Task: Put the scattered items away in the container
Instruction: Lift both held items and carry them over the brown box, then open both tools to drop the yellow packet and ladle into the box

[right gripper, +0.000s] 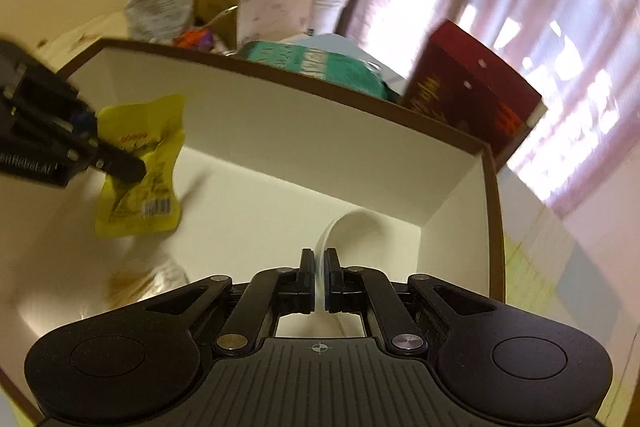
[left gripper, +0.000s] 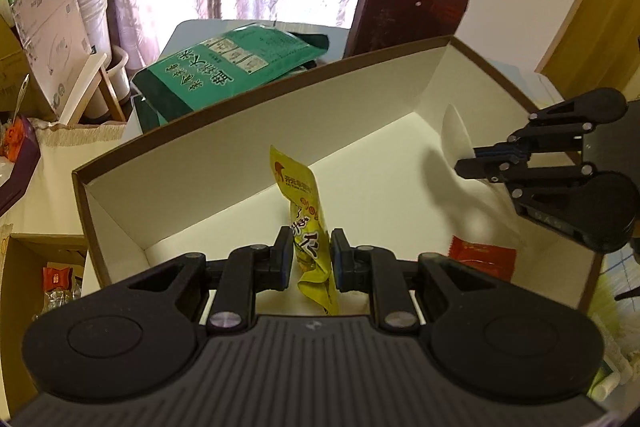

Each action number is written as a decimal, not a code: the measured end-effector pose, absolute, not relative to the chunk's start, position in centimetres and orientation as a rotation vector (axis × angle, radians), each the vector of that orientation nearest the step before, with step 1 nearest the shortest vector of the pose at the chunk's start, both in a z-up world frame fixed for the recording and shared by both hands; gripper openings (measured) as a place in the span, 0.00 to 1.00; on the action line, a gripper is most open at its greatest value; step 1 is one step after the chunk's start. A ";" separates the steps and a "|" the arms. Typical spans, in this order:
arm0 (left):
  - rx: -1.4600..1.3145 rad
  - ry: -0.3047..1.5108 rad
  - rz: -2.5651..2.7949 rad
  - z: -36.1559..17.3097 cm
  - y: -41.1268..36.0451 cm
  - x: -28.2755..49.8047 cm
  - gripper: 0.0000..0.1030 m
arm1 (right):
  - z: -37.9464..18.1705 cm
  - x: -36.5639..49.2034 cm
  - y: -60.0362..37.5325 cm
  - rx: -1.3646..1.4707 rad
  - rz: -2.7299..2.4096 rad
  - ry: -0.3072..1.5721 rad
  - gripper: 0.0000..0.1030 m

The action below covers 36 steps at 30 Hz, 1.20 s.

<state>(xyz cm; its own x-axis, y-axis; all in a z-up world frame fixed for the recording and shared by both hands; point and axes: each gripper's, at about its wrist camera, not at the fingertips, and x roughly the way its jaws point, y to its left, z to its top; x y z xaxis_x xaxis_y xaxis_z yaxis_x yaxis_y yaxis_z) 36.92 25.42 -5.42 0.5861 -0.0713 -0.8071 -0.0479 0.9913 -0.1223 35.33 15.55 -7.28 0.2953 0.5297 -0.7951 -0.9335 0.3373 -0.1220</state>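
1. we have both grippers over the open rectangular cardboard box with white inside walls and a brown rim (left gripper: 256, 131), angled down into it, because this box is the container the scattered items go into.

2. our left gripper (left gripper: 311, 259) is clenched on the yellow crinkled plastic snack packet (left gripper: 306, 211). the pads pinch it at its middle, so it stands on edge between them with its top pointing up and its tail hanging toward the box floor. in the right wrist view the same packet dangles inside the walls, clear of the floor as far as we can tell.

3. our right gripper (right gripper: 319, 279) is closed tight on a thin white curved plastic piece, probably a spoon (right gripper: 352, 227). we grip its narrow end, so the wider rounded end reaches ahead toward the far right corner of the box.

4. a red flat foil sachet (left gripper: 482, 257) already lies on the box floor near the right wall, and something pale and blurred sits at the lower left of the right wrist view; we cannot tell what it is.

5. we judge the carry to be nearly done: both things hang within the walls, so what remains is to let go low enough that neither bounces out.

6. behind the box, a green printed bag (left gripper: 224, 75) and a dark red upright carton (left gripper: 408, 11) stand outside it, untouched.
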 end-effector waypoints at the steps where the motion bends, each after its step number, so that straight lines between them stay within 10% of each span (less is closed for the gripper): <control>1: -0.139 0.945 -0.009 -5.6 25.5 37.1 0.15 | -7.3 35.6 15.5 -0.649 1.065 0.742 0.05; 10: -0.104 0.981 0.041 -5.9 26.1 38.3 0.17 | -6.5 35.3 14.8 -0.605 1.097 0.835 0.05; 20: 0.053 0.981 0.083 -4.6 25.3 37.3 0.64 | -5.8 34.8 13.9 -0.584 1.142 0.872 0.05; 36: 0.095 0.972 0.090 -3.0 24.1 35.7 0.78 | -4.0 33.3 11.1 -0.523 1.158 0.863 0.05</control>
<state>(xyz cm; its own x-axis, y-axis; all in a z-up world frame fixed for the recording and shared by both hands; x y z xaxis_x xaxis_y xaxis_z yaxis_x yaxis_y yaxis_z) 35.69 24.14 -2.96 0.5606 0.1184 -0.8196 -0.0333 0.9922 0.1205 33.28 11.14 -3.98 0.1467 0.5683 -0.8096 -0.9381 0.3396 0.0684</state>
